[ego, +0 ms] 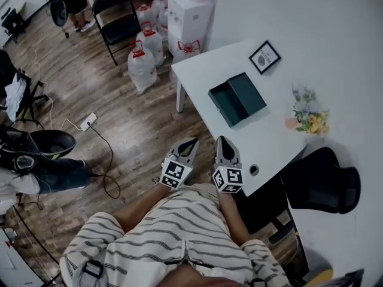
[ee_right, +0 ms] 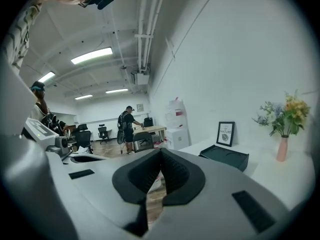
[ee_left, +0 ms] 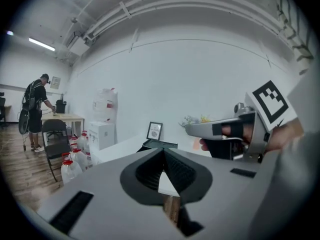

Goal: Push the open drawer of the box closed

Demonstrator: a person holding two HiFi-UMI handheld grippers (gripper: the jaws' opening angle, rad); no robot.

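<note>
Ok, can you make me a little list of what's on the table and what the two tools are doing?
table: white
box: dark green, on the table
drawer: open, sticking out of the box
left tool: shut, holding nothing, apart from the box
right tool: shut, holding nothing, beside the left tool
also on table: picture frame, flowers
on floor: water jugs
</note>
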